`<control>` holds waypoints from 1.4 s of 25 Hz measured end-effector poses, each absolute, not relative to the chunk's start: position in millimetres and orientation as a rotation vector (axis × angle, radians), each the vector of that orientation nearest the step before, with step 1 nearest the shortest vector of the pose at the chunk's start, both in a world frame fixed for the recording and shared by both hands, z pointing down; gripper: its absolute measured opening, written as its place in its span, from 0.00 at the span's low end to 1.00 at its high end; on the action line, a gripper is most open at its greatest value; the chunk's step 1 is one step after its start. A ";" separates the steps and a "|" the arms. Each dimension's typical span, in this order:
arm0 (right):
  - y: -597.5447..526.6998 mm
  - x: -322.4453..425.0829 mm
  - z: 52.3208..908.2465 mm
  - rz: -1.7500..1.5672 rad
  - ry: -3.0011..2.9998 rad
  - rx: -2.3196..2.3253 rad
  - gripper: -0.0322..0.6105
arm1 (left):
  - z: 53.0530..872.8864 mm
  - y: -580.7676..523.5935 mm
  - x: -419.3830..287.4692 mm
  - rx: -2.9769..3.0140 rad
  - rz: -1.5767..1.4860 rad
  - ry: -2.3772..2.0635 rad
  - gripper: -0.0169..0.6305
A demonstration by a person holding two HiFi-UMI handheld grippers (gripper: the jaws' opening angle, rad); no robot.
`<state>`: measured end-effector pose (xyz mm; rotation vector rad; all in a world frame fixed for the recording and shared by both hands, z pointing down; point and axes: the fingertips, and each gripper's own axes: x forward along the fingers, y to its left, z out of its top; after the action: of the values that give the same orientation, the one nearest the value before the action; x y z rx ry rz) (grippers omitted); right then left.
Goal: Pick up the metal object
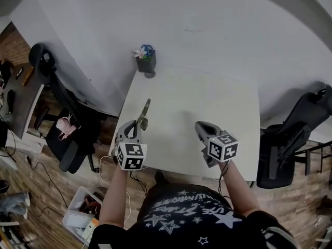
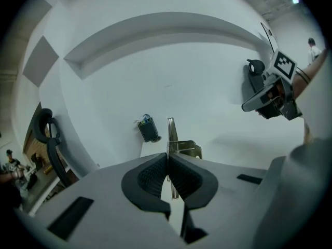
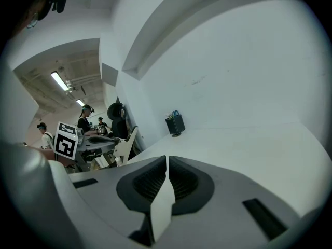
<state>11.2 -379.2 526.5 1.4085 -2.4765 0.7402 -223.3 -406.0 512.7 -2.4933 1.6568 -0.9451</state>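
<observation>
L gripper (image 2: 167,162), jaws clamped on metal object (image 2: 172,134), holds it seemingly clear of table (image 1: 207,97), so pickup looks ~done; R gripper (image 3: 166,166) closed, empty.

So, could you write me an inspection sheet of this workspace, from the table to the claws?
Surface: white table, mostly bare.
Job's things: metal object, held in the left claw and sticking out past it.
Clutter: flower pot at the table's far edge; nothing else seen on it.
Grippers: left claw shut on the metal object; right claw shut and empty.
Cables: thin lead hanging under the right claw.
Surroundings: white wall; left chair; right chair; box on the wooden floor; people at desks beyond.
</observation>
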 end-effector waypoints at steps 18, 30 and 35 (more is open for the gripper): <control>-273.3 55.5 528.9 0.698 -2.559 1.218 0.13 | 513.6 -260.4 -177.6 -2.493 -0.814 1.974 0.07; -198.6 64.8 535.9 0.650 -2.576 1.103 0.13 | 528.2 -158.9 -163.8 -2.466 -0.764 2.132 0.07; -180.5 58.2 537.1 0.639 -2.592 1.045 0.13 | 534.9 -127.2 -164.4 -2.480 -0.719 2.215 0.07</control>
<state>58.2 -180.5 537.1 1.0447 -2.5917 0.6391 -164.4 -127.2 534.9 -2.4803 2.2154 -0.7192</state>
